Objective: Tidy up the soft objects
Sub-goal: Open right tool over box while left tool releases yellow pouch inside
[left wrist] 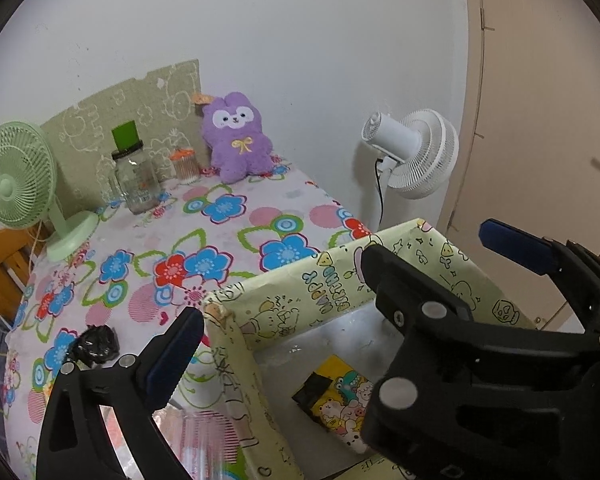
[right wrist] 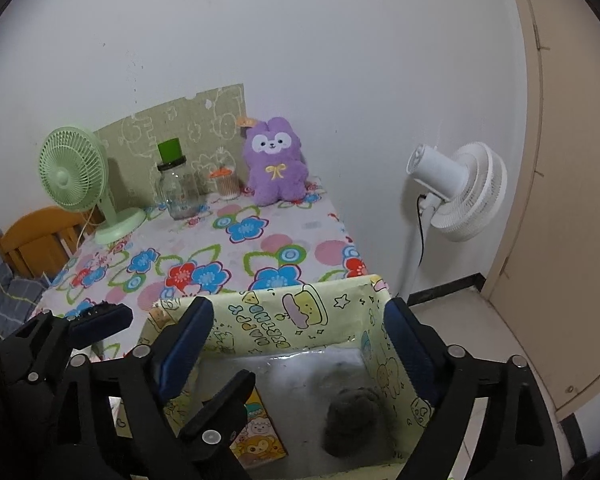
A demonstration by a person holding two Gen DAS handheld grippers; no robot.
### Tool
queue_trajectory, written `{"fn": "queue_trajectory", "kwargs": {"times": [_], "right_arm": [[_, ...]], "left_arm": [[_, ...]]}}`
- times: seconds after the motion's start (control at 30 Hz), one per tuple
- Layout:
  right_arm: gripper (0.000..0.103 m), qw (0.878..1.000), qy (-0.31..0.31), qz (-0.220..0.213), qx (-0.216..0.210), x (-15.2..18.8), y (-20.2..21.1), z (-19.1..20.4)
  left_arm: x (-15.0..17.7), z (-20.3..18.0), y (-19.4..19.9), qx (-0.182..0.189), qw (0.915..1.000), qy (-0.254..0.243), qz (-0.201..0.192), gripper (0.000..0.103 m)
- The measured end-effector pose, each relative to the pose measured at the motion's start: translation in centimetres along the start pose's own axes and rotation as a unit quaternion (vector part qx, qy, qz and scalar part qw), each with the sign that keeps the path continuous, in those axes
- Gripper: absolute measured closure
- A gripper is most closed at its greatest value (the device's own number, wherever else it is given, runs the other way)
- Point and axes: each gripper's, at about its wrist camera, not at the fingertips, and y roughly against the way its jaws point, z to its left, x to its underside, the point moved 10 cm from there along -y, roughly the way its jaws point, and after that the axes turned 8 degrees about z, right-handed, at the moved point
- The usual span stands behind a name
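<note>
Looked through the left wrist camera first. Saw the left claw (left wrist: 296,336) spread wide, with nothing pinched between its pads. Held it across the left wall of the cartoon box (left wrist: 260,308), one finger out over the table, likely to stay ready by the place for soft things. Spotted a yellow picture pack (left wrist: 342,394) down inside the box. Noticed a black crumpled lump (left wrist: 96,346) left out on the flowery tablecloth (left wrist: 228,240), near the outside finger, maybe next to go in. Saw the purple bunny toy (left wrist: 238,140) sitting up at the far end by the wall, well apart from the claw and not yet tidied.

Looked through the right wrist camera next. Saw the right claw (right wrist: 300,320) spread wide too, holding nothing. Kept it right over the open box, pointing down into it. Found a grey fluffy ball (right wrist: 352,420) resting on the box floor between the two fingers, touching no pad, probably in its proper home already. Saw the picture pack near the left wall, apart from the ball. Saw the left claw crowding in low on the left, likely to share the same box. Guessed at the bunny or the black lump as the next pick
</note>
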Motion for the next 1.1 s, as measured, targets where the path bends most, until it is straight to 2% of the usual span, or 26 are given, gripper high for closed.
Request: {"fn": "queue_trajectory", "kwargs": {"times": [0.33, 1.1], "right_arm": [[0.006, 1.000, 0.004, -0.016, 0.014, -0.3, 2.4, 1.2], [0.005, 0.999, 0.025, -0.033, 0.011, 0.6, 6.8, 6.6]], "left_arm": [[0.2, 0.7, 2.5, -0.004, 0.9997, 0.002, -0.023, 0.000], [2.0, 4.2, 7.8, -0.017, 0.9979, 0.015, -0.061, 0.000]]}}
